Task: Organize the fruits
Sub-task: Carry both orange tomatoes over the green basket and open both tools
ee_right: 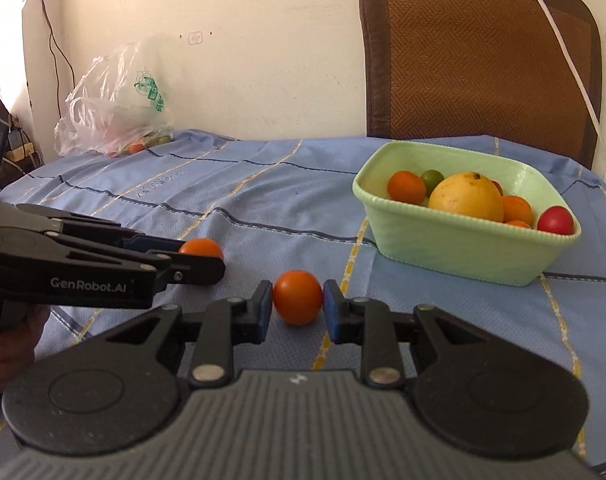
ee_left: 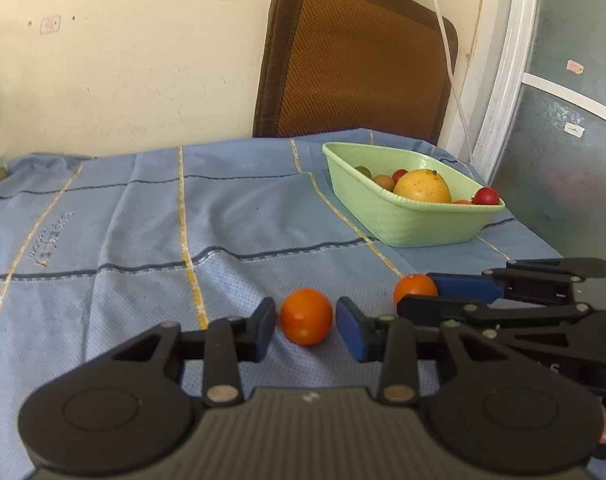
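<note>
Two small orange tomatoes lie on the blue tablecloth. In the left wrist view my left gripper [ee_left: 306, 326] is open around one tomato [ee_left: 306, 316], with small gaps on both sides. My right gripper [ee_left: 417, 292] reaches in from the right at the other tomato [ee_left: 414, 287]. In the right wrist view my right gripper [ee_right: 297, 307] has its blue pads [ee_right: 330, 308] touching a tomato [ee_right: 297, 297] on both sides. The left gripper [ee_right: 191, 258] comes in from the left at the other tomato [ee_right: 201, 248]. A green basket [ee_right: 455, 248] holds a yellow fruit [ee_right: 466, 197] and several small tomatoes.
The basket also shows at the back right in the left wrist view [ee_left: 403, 224]. A brown chair back [ee_right: 479, 52] stands behind the table. A plastic bag [ee_right: 111, 108] with produce lies at the far left corner. A white cable [ee_left: 449, 52] hangs by the wall.
</note>
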The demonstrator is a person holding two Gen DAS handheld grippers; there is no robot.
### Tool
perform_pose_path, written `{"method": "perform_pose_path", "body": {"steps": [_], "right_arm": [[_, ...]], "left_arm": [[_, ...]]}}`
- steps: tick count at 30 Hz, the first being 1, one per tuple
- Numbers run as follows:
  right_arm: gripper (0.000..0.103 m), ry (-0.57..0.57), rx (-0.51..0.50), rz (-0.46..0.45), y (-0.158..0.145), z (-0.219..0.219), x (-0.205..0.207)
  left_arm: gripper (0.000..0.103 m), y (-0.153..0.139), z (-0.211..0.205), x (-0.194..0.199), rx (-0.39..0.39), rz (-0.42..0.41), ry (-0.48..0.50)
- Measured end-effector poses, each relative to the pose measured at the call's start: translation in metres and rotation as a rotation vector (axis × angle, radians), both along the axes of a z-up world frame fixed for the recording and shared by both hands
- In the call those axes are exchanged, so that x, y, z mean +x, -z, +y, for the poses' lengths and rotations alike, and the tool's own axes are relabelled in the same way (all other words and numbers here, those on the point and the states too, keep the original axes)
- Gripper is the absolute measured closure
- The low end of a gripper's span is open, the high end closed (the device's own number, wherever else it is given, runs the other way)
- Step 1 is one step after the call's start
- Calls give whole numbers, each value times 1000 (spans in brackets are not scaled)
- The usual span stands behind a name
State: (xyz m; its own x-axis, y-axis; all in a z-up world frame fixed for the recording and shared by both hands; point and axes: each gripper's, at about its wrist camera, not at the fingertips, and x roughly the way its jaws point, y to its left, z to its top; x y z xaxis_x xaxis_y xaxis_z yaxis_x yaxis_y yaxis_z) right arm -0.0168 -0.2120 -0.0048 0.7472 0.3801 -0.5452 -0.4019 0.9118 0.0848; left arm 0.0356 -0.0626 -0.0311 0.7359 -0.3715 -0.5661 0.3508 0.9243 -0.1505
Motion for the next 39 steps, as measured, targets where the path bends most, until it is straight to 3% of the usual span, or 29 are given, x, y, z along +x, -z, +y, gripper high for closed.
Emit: {"method": "perform_pose_path", "body": {"steps": [9, 12, 19, 24, 31, 33, 34, 39], "right_arm": [[73, -7, 20, 32, 4, -2, 1], [74, -8, 19, 32, 5, -2, 0], [74, 84, 121, -97, -14, -29, -3], [74, 227, 127, -200, -30, -65, 14], [72, 301, 104, -192, -13, -87, 35], [66, 305, 93, -179, -10, -90, 38], [58, 307, 96, -192, -10, -91, 37], [58, 347, 132, -262, -18, -95, 26]], "left_arm": [[67, 4, -12, 0, 67, -3, 6], [75, 4, -12, -2, 84, -8, 4], [75, -35, -20, 19, -17, -23, 33], [74, -66, -61, 63, -68, -16, 91], [73, -49, -109, 109, -24, 60, 99], [65, -42, -113, 112, -2, 62, 75], [64, -41, -112, 113, -4, 67, 62], [64, -47, -93, 103, -76, 77, 27]]}}
